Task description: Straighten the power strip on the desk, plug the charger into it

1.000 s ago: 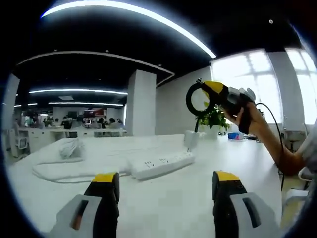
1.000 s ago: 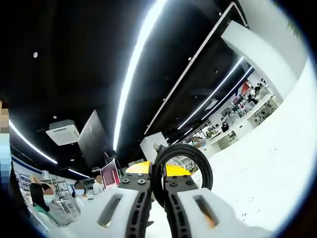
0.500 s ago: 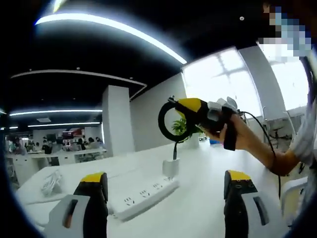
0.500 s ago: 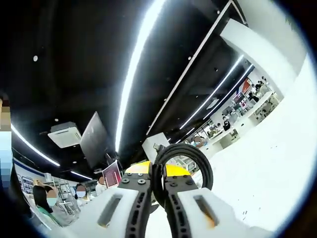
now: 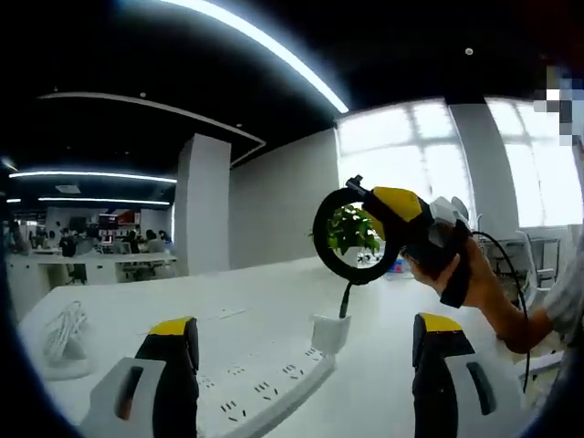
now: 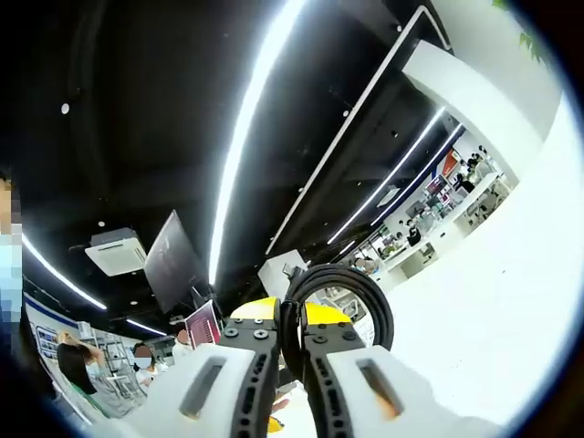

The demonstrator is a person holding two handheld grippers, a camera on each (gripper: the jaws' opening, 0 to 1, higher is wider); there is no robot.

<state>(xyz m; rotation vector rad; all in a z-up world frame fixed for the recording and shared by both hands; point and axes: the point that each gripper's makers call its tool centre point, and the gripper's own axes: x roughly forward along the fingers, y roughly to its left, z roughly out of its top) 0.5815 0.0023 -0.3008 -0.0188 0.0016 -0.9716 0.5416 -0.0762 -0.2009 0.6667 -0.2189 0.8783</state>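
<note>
A coiled white cord [image 5: 59,333] is noted at far left on the desk [image 5: 228,306]. The power strip [image 5: 265,392] lies between the spread, empty left tongs [image 5: 306,365], the charger [image 5: 328,333] beside its end. The right tongs [image 5: 365,196] are held aloft, clenched on a black cable loop [image 6: 339,301]. Straightening appears pending; the strip likely needs gripping first.

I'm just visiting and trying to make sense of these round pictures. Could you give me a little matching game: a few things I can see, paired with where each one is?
Things:
1. power strip
2. charger
3. black cable loop
4. coiled white cord

Places:
A. pinched in the right gripper, up in the air
B. at the desk's left edge
C. standing at the strip's far end
D. flat on the desk between the left gripper's jaws

Pairs: 1-D, 2-C, 3-A, 4-B
</note>
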